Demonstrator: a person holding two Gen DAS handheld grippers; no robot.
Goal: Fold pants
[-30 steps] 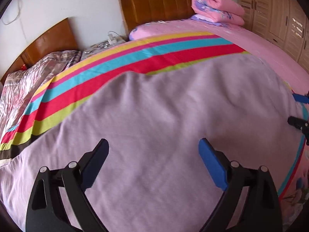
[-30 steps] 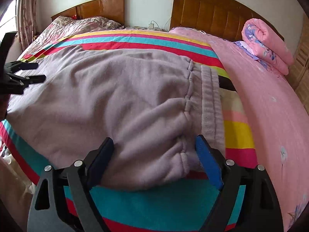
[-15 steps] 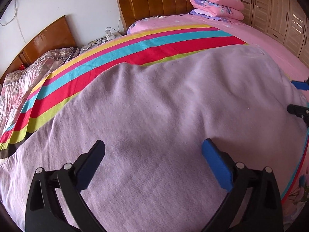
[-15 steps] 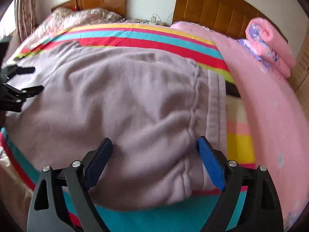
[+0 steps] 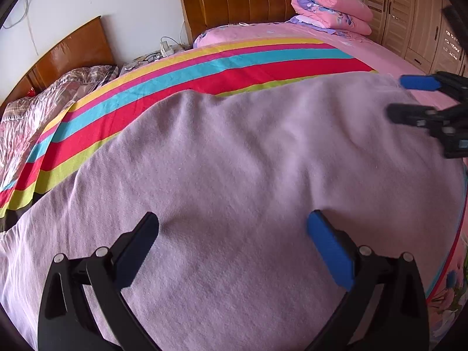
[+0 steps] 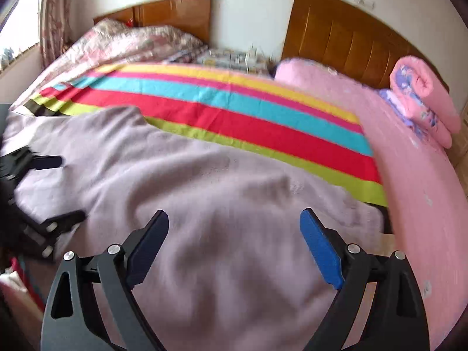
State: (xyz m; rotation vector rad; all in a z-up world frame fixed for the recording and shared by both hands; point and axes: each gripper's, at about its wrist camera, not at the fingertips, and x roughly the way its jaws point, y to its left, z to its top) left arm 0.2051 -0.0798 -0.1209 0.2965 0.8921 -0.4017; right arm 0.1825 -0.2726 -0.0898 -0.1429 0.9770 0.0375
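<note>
The pants (image 5: 248, 175) are soft and light purple, and they lie spread out wide on the striped blanket (image 5: 204, 67) that covers the bed. They fill most of both camera views. I can see soft bumps and wrinkles in the cloth, but no neat fold line. In the right wrist view the cloth is blurry, so I cannot pick out the waistband or the leg ends.

The left gripper (image 5: 232, 228) hangs just over the middle of the pants. Its claw is wide open — nothing sits between the black finger and the blue finger. The right gripper (image 6: 234, 225) hangs over the pants too, and its claw is also wide open and holds nothing. Each gripper shows up at the edge of the other one's view, so they are near each other over the same pants.

Past the blanket is a pink sheet (image 6: 415, 204), with a rolled pink quilt (image 5: 330, 5) by the wooden headboard (image 5: 239, 3). A second bed with a flowery cover (image 6: 128, 44) stands next to it.

I think the job is not very far along — the pants look flat and smoothed, but a tidy small stack is not made yet. More folding seems to be left, and no claw has hold of the cloth right now.
</note>
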